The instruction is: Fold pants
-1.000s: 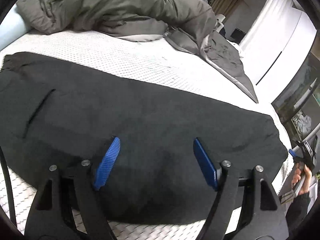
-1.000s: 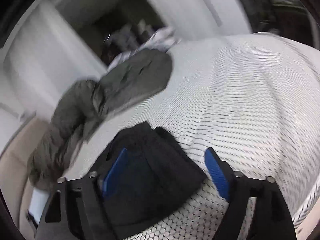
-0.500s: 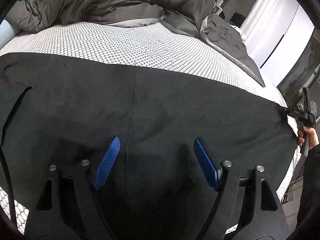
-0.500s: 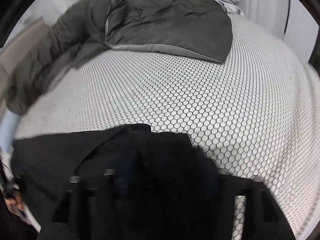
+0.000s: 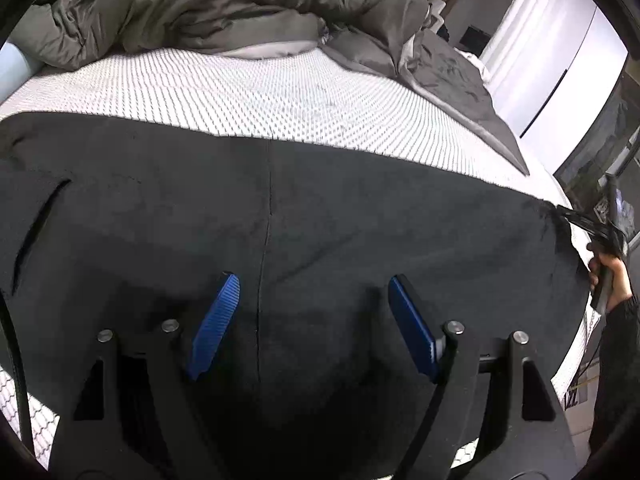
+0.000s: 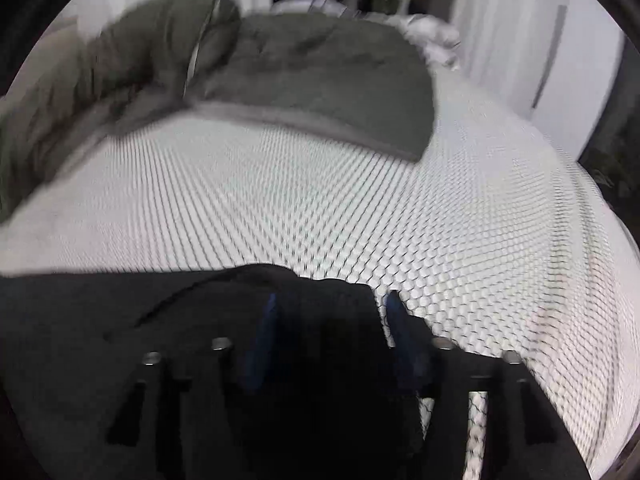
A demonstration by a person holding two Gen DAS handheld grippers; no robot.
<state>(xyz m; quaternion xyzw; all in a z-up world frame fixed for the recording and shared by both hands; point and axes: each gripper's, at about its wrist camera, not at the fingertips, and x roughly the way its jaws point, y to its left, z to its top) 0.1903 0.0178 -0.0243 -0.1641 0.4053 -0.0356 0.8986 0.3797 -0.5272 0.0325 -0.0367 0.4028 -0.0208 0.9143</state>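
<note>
Black pants (image 5: pixel 320 220) lie spread flat across the near part of the white honeycomb-patterned mattress (image 5: pixel 240 92). My left gripper (image 5: pixel 312 304) is open, blue pads apart, low over the middle of the pants beside a vertical seam. My right gripper (image 6: pixel 330 320) has its blue pads on either side of the pants' end (image 6: pixel 312 292) at the right, with cloth between them; the view is blurred. In the left wrist view the right gripper (image 5: pixel 576 216) shows at the pants' far right corner, held by a hand.
A crumpled olive-grey duvet (image 5: pixel 224 4) lies along the far side of the bed, also in the right wrist view (image 6: pixel 300 76). White wardrobe doors (image 5: pixel 560 52) stand beyond the bed on the right. The mattress edge runs near the right hand.
The right gripper has come down onto the pants' end and its pads have narrowed around the cloth. The left gripper has dropped lower over the pants and stayed open.
</note>
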